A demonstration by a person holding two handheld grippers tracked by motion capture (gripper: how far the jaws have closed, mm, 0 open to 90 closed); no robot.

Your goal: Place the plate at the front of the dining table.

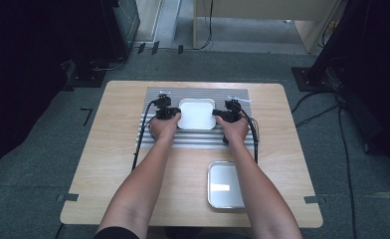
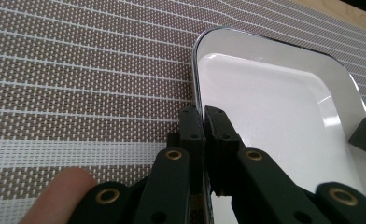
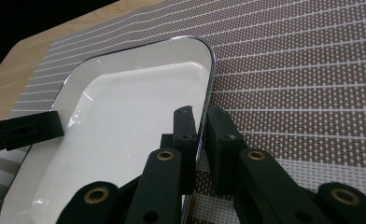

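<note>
Now I hold a white tray [image 1: 197, 114] by opposite rims: my left gripper [image 2: 203, 122] clamps one, my right gripper [image 3: 202, 122] straddles the other, on a striped mat [image 1: 198, 141].

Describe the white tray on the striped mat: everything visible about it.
The white tray is a shallow rectangular dish with rounded corners, a glossy white inside and a thin dark-edged rim; it looks like enamel or glazed ware. It is empty and lies flat on the striped woven mat at the far middle of the table. The left gripper has its jaws closed over the tray's left rim, and the right gripper straddles the right rim, one jaw inside and one outside.
</note>
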